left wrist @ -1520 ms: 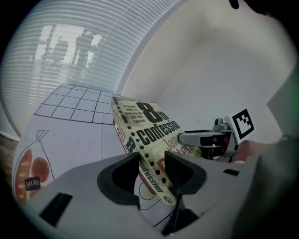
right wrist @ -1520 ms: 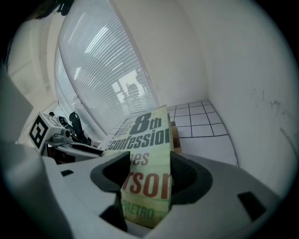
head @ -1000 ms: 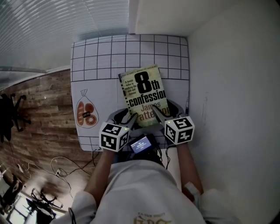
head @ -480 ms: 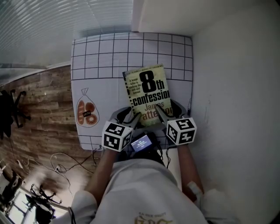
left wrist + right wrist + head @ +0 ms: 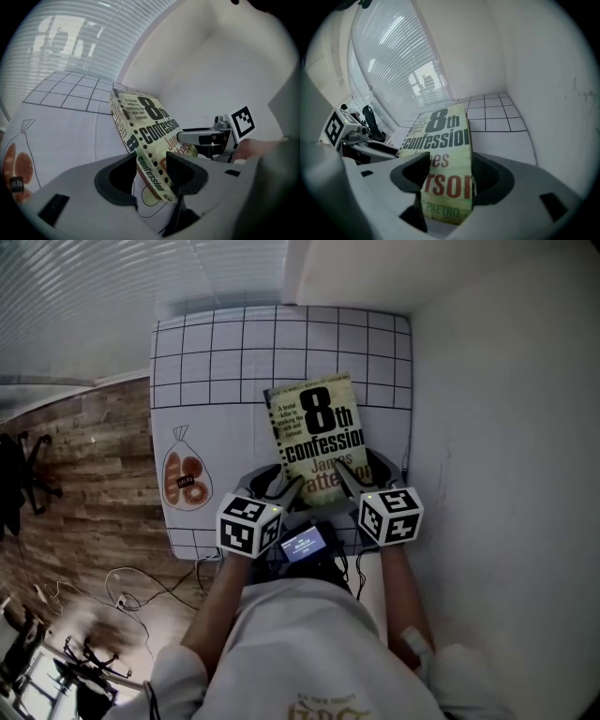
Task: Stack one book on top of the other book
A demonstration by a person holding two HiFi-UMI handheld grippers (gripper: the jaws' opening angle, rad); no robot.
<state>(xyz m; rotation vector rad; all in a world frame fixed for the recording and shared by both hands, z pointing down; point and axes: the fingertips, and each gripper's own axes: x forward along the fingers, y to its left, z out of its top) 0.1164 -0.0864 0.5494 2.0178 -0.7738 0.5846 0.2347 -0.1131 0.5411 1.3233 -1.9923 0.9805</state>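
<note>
Head view: the book [image 5: 317,440] sits on the gridded mat [image 5: 206,362], with a printed bread bag [image 5: 185,482] to its left and the white wall [image 5: 487,427] close on its right.

Left gripper view: the left gripper [image 5: 151,171] pinches the book's raised near corner; its jaws have just been opening slightly.

Right gripper view: the right gripper [image 5: 447,176] clamps the other near corner.

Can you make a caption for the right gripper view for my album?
The right gripper clamps the near end of the 8th Confession book, with the gridded table beyond.
</note>
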